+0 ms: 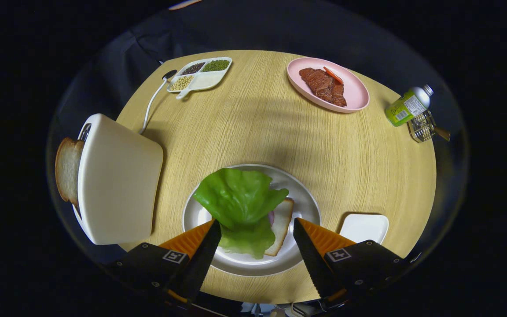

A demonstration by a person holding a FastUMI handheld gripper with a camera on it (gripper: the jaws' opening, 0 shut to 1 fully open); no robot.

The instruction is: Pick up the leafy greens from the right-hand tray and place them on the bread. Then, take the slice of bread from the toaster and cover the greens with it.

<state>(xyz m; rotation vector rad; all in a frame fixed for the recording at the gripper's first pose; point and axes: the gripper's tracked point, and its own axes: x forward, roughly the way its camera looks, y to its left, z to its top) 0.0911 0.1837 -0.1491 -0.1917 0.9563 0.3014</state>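
Green leafy greens (238, 204) lie spread over a slice of bread (282, 224) on a round white plate (306, 207). My gripper (253, 226) hovers just above the plate, open, its orange-and-black fingers (200, 242) standing on either side of the greens without pressing them. Off to the left stands a cream toaster (117, 180), and a slice of bread (67, 169) sticks out of its slot. A small white tray (364, 227) sits right of the plate with nothing on it.
A pink plate (354, 90) with meat slices stands at the far right. A divided dish of beans (200, 74) sits at the far left, beside the toaster's white cord (152, 101). A green bottle (407, 106) and a wire basket (423, 127) rest at the table's right edge.
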